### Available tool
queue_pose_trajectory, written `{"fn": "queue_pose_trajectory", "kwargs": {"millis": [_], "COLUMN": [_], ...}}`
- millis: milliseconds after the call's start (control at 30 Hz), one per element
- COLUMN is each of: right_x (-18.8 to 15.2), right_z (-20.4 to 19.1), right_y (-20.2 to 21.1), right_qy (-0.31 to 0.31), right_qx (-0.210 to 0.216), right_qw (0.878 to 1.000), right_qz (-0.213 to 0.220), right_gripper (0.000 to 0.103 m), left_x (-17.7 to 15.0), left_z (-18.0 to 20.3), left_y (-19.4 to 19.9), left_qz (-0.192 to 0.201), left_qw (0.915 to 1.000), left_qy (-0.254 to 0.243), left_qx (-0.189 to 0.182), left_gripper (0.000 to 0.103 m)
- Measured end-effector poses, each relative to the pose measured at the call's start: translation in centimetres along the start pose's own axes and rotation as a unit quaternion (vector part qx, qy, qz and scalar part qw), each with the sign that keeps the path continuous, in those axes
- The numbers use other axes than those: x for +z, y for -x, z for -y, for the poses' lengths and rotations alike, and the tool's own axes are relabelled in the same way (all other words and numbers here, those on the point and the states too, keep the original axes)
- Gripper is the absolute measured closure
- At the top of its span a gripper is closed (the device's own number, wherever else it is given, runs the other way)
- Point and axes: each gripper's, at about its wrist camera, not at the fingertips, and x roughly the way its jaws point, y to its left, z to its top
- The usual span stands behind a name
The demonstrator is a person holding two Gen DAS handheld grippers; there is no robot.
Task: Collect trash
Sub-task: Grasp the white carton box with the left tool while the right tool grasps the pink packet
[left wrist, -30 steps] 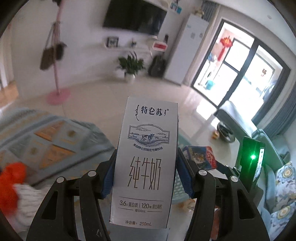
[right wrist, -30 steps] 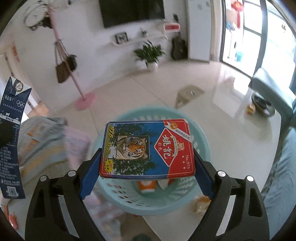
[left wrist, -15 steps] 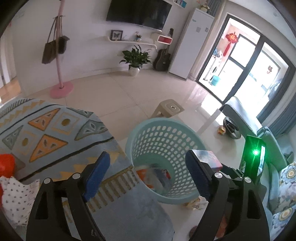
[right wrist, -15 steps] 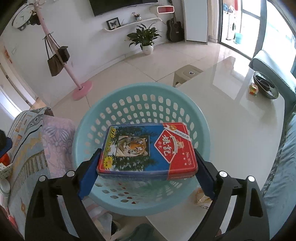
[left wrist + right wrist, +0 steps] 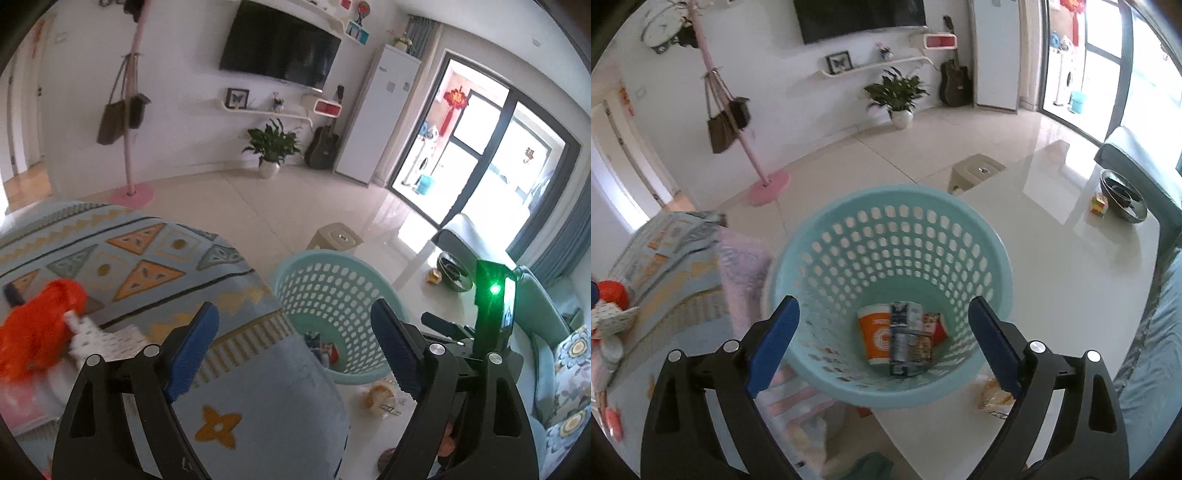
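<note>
A light teal perforated basket (image 5: 849, 221) stands on the floor; it also shows in the left wrist view (image 5: 332, 266). On its bottom lie an orange cup (image 5: 877, 334), a white-blue milk carton (image 5: 903, 338) and a red-blue card box (image 5: 932, 326). My right gripper (image 5: 884, 341) is open and empty right above the basket. My left gripper (image 5: 295, 350) is open and empty, left of the basket over a patterned blanket (image 5: 147, 258). An orange plastic bag (image 5: 37, 328) and a dotted white cloth (image 5: 107, 339) lie on the blanket at left.
A wrapper (image 5: 378, 398) lies on the floor by the basket's base; it shows in the right wrist view too (image 5: 995, 397). A white glossy table (image 5: 1071, 258) holds a metal bowl (image 5: 1123, 199) and a cube (image 5: 1099, 205). A beige stool (image 5: 977, 171) stands behind the basket.
My left gripper let go of the milk carton and my right gripper let go of the card box. Both items now lie in the basket. The left gripper swung left over the blanket.
</note>
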Motion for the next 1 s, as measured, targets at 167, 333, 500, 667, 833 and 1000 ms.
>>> {"fn": "queue_pose_trajectory", "kwargs": {"millis": [167, 333, 500, 667, 833, 1000], "right_x": [-0.2, -0.7, -2.0, -4.4, -7.8, -12.0], "right_z": [-3.1, -7.3, -12.2, -17.8, -23.9, -29.4], "right_y": [3.3, 7.1, 10.4, 13.0, 14.1, 14.3], "right_qy": [0.028, 0.073, 0.114, 0.16, 0.222, 0.283], "right_qx": [0.022, 0.056, 0.108, 0.161, 0.207, 0.239], "right_qw": [0.999, 0.993, 0.983, 0.968, 0.949, 0.927], "right_qz": [0.034, 0.074, 0.1, 0.105, 0.088, 0.063], "right_gripper": [0.015, 0.015, 0.015, 0.016, 0.022, 0.022], "left_x": [-0.9, -1.9, -3.2, -4.9, -7.8, -10.2], "left_z": [-1.5, -3.8, -6.8, -10.9, -15.8, -20.6], "left_y": [3.8, 8.4, 13.3, 18.1, 22.5, 25.0], "left_qz": [0.035, 0.072, 0.107, 0.13, 0.139, 0.134], "left_qw": [0.9993, 0.9967, 0.9919, 0.984, 0.9718, 0.9586], "left_qy": [0.011, 0.03, 0.053, 0.082, 0.124, 0.17], "left_qx": [0.01, 0.021, 0.042, 0.09, 0.145, 0.186], "left_gripper": [0.021, 0.021, 0.021, 0.021, 0.022, 0.022]}}
